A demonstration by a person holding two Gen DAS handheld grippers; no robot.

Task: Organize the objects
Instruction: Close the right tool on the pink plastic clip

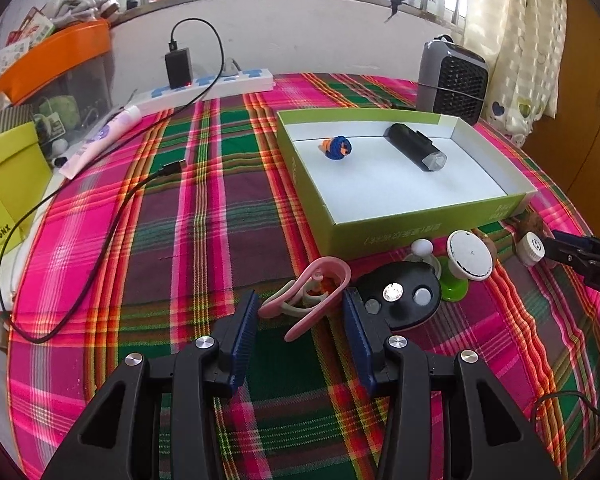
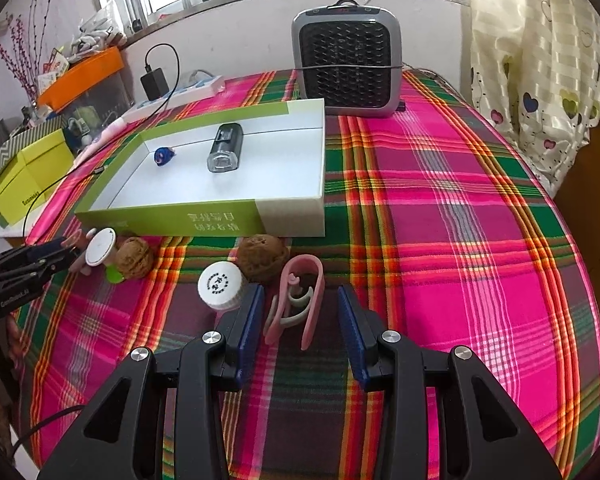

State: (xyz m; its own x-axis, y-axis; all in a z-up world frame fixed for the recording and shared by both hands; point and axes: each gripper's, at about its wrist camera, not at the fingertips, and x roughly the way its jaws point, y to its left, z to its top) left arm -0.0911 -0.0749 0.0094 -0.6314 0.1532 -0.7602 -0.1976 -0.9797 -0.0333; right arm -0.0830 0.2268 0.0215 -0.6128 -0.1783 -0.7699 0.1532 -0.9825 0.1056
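Note:
A pink clip [image 1: 320, 276] lies on the plaid cloth between the blue pads of my left gripper [image 1: 302, 294], which is open; the pads stand at either side without pressing it. A second pink clip [image 2: 304, 292] lies between the pads of my right gripper [image 2: 300, 289], also open. Behind both stands a green box [image 1: 420, 224] with a white floor, holding a blue and orange toy [image 1: 337, 148] and a black torch [image 1: 416, 146]. The right gripper [image 1: 556, 246] shows at the right edge of the left wrist view, and the left gripper [image 2: 66, 254] at the left edge of the right wrist view.
In front of the box lie a black device [image 1: 400, 296], a white disc on a green base [image 1: 470, 256], two walnuts [image 2: 262, 258] and a white-capped bottle [image 2: 220, 286]. A heater [image 2: 346, 60], a power strip [image 1: 220, 84] and a black cable [image 1: 112, 216] sit behind and left.

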